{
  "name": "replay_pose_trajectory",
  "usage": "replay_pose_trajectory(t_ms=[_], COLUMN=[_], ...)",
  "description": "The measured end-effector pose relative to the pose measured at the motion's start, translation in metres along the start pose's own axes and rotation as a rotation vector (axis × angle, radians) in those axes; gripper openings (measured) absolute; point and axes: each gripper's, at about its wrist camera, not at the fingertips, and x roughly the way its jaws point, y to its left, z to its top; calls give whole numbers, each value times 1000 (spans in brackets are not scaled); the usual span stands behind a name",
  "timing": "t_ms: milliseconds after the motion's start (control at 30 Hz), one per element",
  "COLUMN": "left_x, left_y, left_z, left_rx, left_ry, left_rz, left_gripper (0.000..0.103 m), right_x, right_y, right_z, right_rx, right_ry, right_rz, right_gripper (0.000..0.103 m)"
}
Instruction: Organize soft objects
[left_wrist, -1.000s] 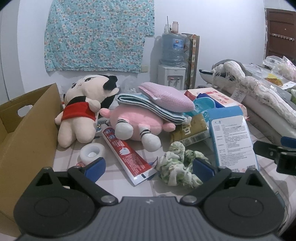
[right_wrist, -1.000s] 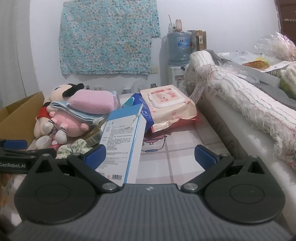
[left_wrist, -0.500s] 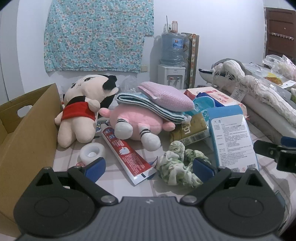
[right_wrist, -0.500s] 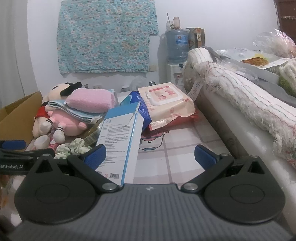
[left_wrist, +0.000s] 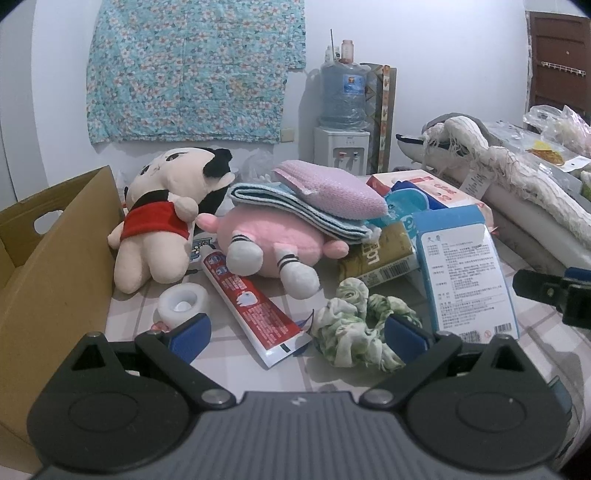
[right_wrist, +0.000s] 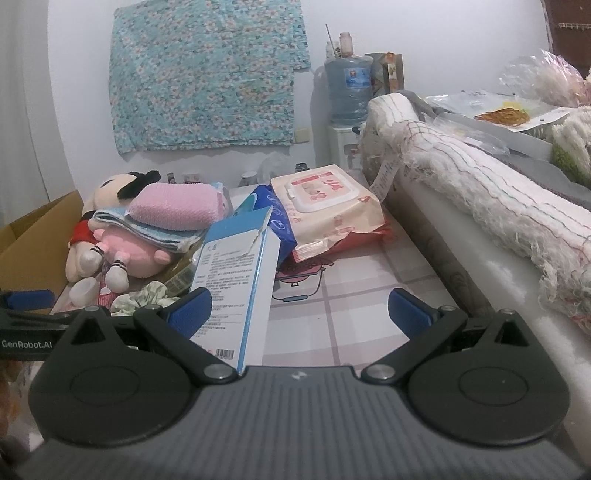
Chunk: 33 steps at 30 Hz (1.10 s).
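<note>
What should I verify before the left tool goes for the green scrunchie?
1. Left tool open and empty: ok.
2. Green scrunchie lies free on the table, nothing on top: ok.
3. Toothpaste tube clear of the grasp: not ok, its end sits right beside the scrunchie.
4. Blue box clear of the right finger's path: cannot tell, it is close behind.
5. Cardboard box open at the left to receive soft items: ok.
6. Right tool open, empty, off to the side: ok.
</note>
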Motion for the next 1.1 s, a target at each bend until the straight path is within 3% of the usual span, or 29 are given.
replay_pose_trajectory(t_ms=[600,1100], left_x=[2,2], left_y=[5,-1], left_z=[3,2], left_rx=[-32,3], left_ry=[4,-1], left_rz=[3,11], left_gripper=[101,101], right_x=[-4,-5], right_y=[-6,-4], right_z=[1,0], right_rx=[34,34], right_ry=[-20,-23], right_rz=[21,34], right_gripper=[102,102])
